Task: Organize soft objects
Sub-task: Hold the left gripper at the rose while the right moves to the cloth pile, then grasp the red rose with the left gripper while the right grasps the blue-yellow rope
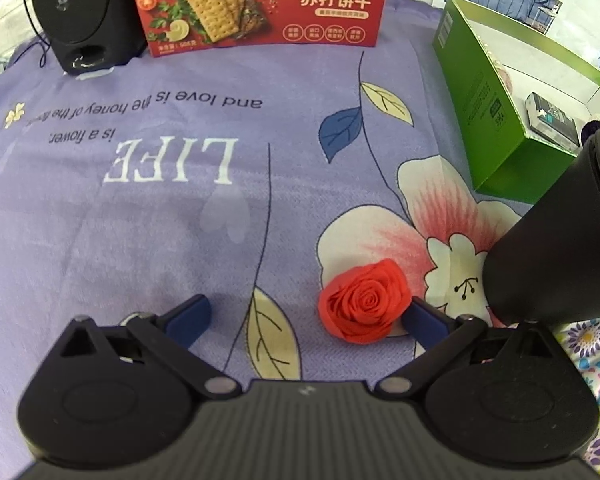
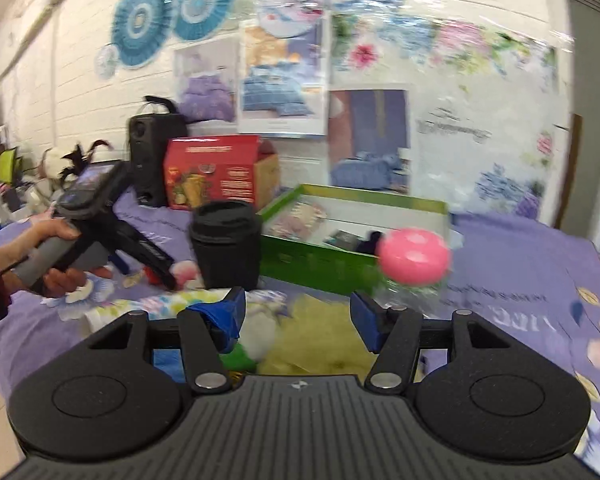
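Purple plush cloth (image 1: 148, 240) over the worktop, printed with large pale flowers and leaves; white lettering, upside down in the left wrist view, reads "LIFE", "is a flower," and "and love is the honey of the…".

Red rose (image 1: 365, 301), soft, tightly spiralled petals, lying on the cloth inside the left gripper (image 1: 308, 314); its jaws stand wide apart, the rose just beside the right-hand blue fingertip (image 1: 423, 316), contact uncertain.

Red cardboard cracker box (image 1: 260, 0), upright at the back; Chinese characters in white and yellow, picture of square crackers and tomatoes.

Black speaker (image 1: 76, 8), round grille, left of the cracker box.

Green open-topped carton (image 1: 496, 128), white inside, small print on its side too small to read; a dark small packet lies within.

Black ribbed cup (image 2: 225, 244), cylindrical, matte, beside the green carton.

Pink ball (image 2: 414, 256), smooth and glossy, blurred, in front of the carton's corner.

Right gripper (image 2: 298, 320): jaws apart, nothing between the blue pads; yellow fluffy material (image 2: 324, 344) lies below.
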Motion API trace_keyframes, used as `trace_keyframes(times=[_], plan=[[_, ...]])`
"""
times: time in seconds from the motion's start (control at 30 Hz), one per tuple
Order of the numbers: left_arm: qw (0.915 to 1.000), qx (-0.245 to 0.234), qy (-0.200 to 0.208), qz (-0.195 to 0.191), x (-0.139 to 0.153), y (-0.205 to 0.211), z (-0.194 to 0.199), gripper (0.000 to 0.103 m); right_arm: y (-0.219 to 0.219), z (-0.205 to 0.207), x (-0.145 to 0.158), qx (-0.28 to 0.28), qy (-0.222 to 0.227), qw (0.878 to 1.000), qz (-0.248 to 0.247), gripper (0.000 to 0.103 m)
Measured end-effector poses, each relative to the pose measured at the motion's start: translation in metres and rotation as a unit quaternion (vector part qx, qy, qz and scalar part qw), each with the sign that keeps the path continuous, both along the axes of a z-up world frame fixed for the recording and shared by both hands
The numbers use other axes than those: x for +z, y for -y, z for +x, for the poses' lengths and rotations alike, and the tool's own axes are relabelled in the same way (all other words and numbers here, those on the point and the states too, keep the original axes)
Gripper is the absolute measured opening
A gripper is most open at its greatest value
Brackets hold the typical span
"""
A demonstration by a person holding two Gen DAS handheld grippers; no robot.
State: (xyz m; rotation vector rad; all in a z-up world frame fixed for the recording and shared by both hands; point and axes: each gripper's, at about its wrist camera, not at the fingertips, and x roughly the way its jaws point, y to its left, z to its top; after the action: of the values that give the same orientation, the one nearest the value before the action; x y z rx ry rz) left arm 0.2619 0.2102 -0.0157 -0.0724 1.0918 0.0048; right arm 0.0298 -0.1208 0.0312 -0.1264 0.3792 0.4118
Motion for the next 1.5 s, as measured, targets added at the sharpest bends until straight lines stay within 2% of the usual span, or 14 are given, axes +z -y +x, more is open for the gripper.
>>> trace_keyframes(times=[0.13, 0.3, 0.4, 0.53, 0.67, 0.73, 0.8, 0.93, 1.0, 1.03, 1.13, 1.23, 1.43, 1.5], plan=[[0.9999, -0.009, 0.001, 0.005, -0.001, 0.001, -0.002, 0.102, -0.017, -0.004, -0.017, 0.072, -0.070, 0.993, 0.064, 0.043], [0.9999, -0.013, 0.001, 0.006, -0.001, 0.000, -0.002, 0.102, -0.023, -0.024, -0.035, 0.086, -0.145, 0.978, 0.124, 0.044], [0.9999, -0.012, 0.001, 0.007, -0.001, 0.001, -0.002, 0.102, -0.025, -0.032, -0.049, 0.026, -0.162, 0.982, 0.092, 0.044], [0.9999, -0.012, 0.004, 0.011, -0.002, 0.002, -0.002, 0.102, -0.035, -0.017, -0.066, -0.015, -0.200, 0.975, 0.095, 0.044], [0.9998, -0.018, 0.007, 0.008, -0.003, 0.000, -0.003, 0.102, -0.070, -0.010, -0.075, -0.046, -0.170, 0.984, 0.011, 0.045], [0.9998, -0.019, 0.004, 0.006, -0.002, 0.000, -0.002, 0.102, -0.086, -0.003, -0.088, -0.051, -0.195, 0.978, -0.049, 0.049], [0.9998, -0.018, 0.000, 0.005, -0.002, 0.000, -0.001, 0.102, -0.095, -0.010, -0.091, -0.048, -0.157, 0.983, -0.087, 0.049], [0.9998, -0.009, -0.014, 0.009, -0.001, 0.002, 0.004, 0.101, -0.082, -0.006, -0.091, -0.058, -0.171, 0.983, -0.033, 0.052], [0.9998, -0.007, -0.015, 0.011, -0.001, 0.003, 0.005, 0.097, -0.080, -0.007, -0.090, -0.044, -0.163, 0.985, -0.036, 0.045], [0.9998, -0.006, -0.012, 0.011, 0.001, 0.003, 0.004, 0.087, -0.077, -0.009, -0.090, -0.041, -0.159, 0.986, -0.035, 0.036], [0.9997, -0.014, -0.006, -0.018, 0.014, 0.000, 0.000, 0.032, -0.063, -0.015, -0.087, -0.033, -0.160, 0.987, -0.010, 0.008], [0.9979, -0.019, -0.012, -0.061, 0.021, -0.005, -0.006, 0.032, -0.052, -0.020, -0.089, -0.025, -0.168, 0.985, 0.009, 0.004], [0.9974, -0.013, -0.007, -0.070, 0.037, -0.008, -0.031, 0.032, -0.004, -0.040, -0.072, -0.012, -0.202, 0.968, 0.146, 0.004], [0.9965, -0.012, -0.003, -0.083, 0.043, -0.010, -0.038, 0.032, 0.001, -0.045, -0.067, -0.013, -0.194, 0.969, 0.153, 0.004]])
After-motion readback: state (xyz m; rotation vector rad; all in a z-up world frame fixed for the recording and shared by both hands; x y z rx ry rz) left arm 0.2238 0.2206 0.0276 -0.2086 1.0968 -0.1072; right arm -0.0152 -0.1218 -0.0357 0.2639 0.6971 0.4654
